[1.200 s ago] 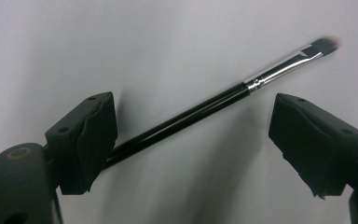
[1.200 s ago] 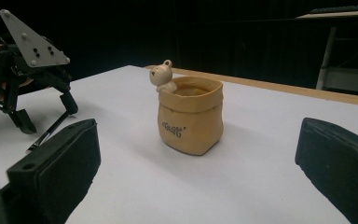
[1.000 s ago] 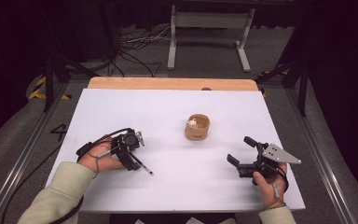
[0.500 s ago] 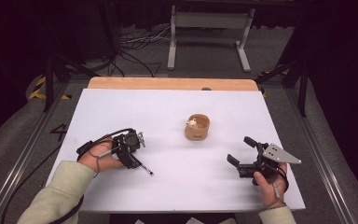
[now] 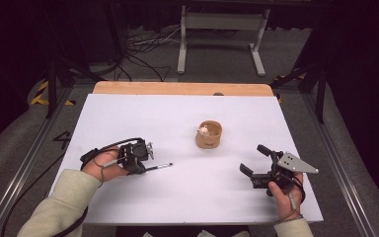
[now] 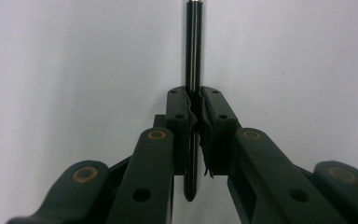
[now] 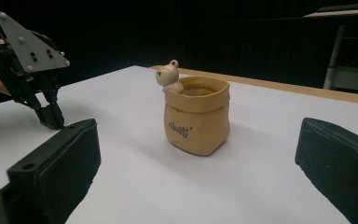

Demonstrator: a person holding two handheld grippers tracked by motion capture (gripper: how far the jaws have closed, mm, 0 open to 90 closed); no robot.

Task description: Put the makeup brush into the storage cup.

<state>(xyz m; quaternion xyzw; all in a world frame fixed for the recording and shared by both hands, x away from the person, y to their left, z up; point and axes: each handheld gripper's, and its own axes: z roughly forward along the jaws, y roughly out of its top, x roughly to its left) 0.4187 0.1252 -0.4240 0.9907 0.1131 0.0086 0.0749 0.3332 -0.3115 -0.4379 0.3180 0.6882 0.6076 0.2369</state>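
Your left gripper [image 5: 145, 165] is clamped on a slim black pen [image 6: 192, 70], jaws pressed together on its lower shaft, so most of the length sticks out ahead toward three o'clock, low over the white table [image 5: 128, 118]. That grip near the end probably leaves the long part free to steer into something. The tan sack-shaped cup [image 7: 196, 116] (a small bear peeks over its rim) stands upright near the table's centre, at about one o'clock from the pen. Your right gripper [image 5: 254, 163] holds nothing, jaws wide apart, facing the cup from about five o'clock of it.
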